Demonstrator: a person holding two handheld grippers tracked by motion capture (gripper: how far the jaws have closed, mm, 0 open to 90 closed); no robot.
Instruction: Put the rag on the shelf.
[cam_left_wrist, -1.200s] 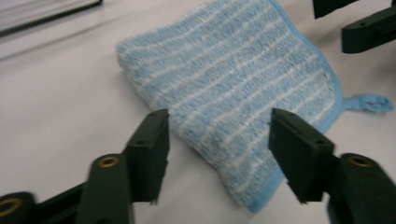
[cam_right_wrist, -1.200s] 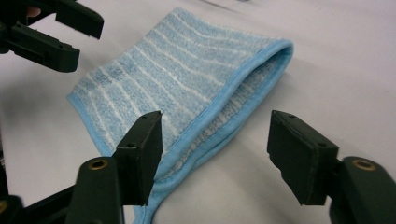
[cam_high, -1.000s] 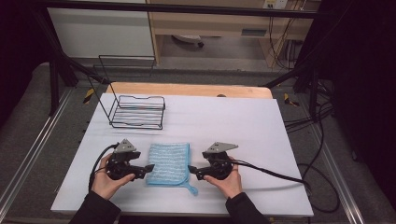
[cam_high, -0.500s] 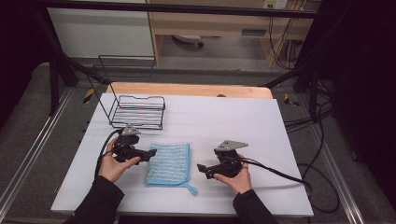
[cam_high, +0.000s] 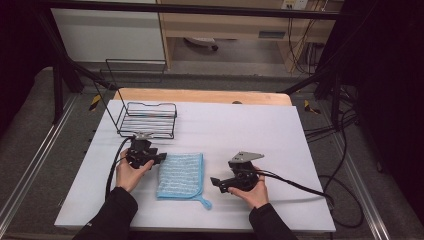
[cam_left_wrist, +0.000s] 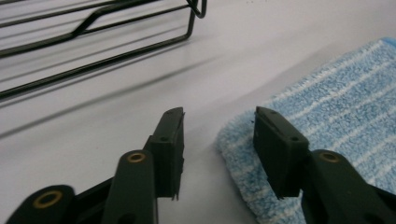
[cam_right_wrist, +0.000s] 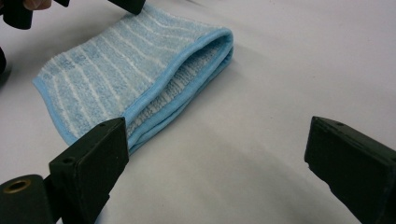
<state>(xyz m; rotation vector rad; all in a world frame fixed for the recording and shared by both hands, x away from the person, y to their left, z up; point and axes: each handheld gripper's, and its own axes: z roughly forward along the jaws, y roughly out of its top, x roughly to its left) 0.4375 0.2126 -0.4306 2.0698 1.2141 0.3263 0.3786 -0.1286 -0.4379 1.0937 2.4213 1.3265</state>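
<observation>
High view: white table top (cam_high: 280, 135) on a wooden board, grey floor and dark rails around, pale cabinet behind. Black wire basket (cam_high: 149, 119) far left. Folded blue cloth (cam_high: 181, 175) lies flat between left gripper (cam_high: 159, 158) and right gripper (cam_high: 216, 182). Left gripper view: jaws have just been closing, part open, straddling the cloth's (cam_left_wrist: 336, 116) corner, not pinching. Right gripper view: jaws wide, empty; cloth (cam_right_wrist: 135, 79) just beyond.

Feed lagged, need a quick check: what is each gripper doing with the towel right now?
Left gripper: open, jaws just closing in at the towel corner, not gripping.
Right gripper: open wide, empty, beside the towel.
</observation>
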